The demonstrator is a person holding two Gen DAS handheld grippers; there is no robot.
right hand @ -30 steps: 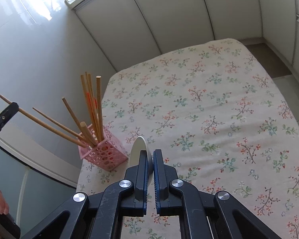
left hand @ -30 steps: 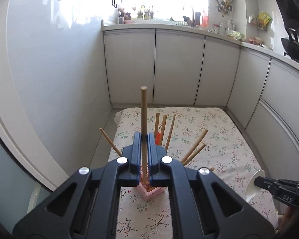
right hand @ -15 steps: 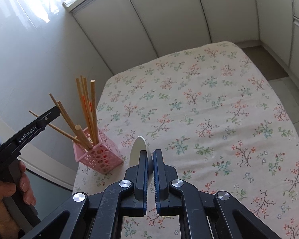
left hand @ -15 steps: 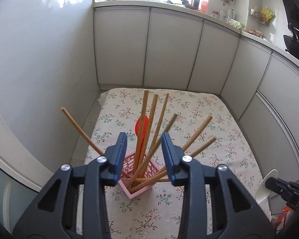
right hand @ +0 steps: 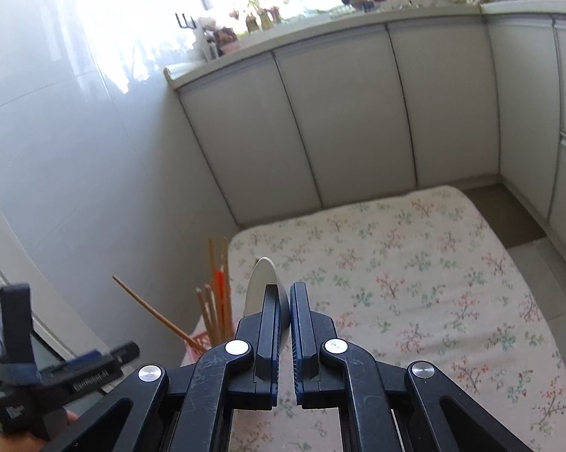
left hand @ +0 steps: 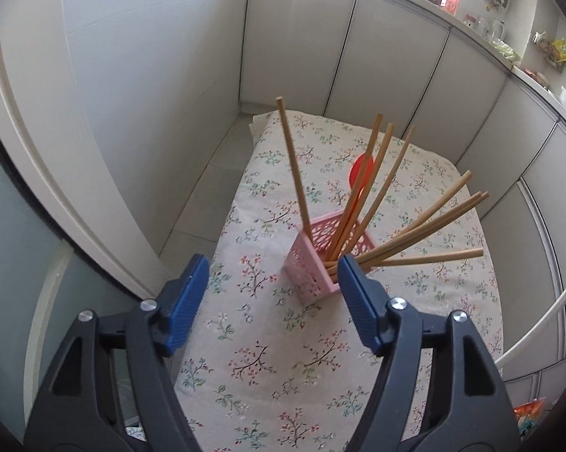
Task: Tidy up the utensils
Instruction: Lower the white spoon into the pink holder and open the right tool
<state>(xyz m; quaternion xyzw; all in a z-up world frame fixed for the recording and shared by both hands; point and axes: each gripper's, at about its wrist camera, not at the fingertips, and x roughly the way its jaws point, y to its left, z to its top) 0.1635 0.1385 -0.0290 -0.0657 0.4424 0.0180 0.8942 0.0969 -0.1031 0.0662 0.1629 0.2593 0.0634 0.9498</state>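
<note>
A pink lattice holder (left hand: 313,263) stands on the floral tablecloth (left hand: 267,342) with several wooden chopsticks (left hand: 373,184) and a red spoon (left hand: 360,167) in it. My left gripper (left hand: 273,297) is open and empty, just in front of and above the holder. My right gripper (right hand: 284,301) is shut on a white spoon (right hand: 262,282), bowl pointing up, held above the table's left side. The holder (right hand: 202,341) and chopsticks (right hand: 215,301) show low at the left in the right wrist view, partly hidden by my fingers. The left gripper (right hand: 75,373) shows there too.
White cabinets (right hand: 358,113) wrap the table's far and right sides. A white wall (left hand: 139,94) runs along the left. The white spoon's handle (left hand: 546,309) curves in at the right edge of the left wrist view. The tablecloth (right hand: 414,282) stretches to the right of the holder.
My left gripper let go of a chopstick into the holder, opened wide and pulled back. My right gripper lifted and tilted up with the white spoon.
</note>
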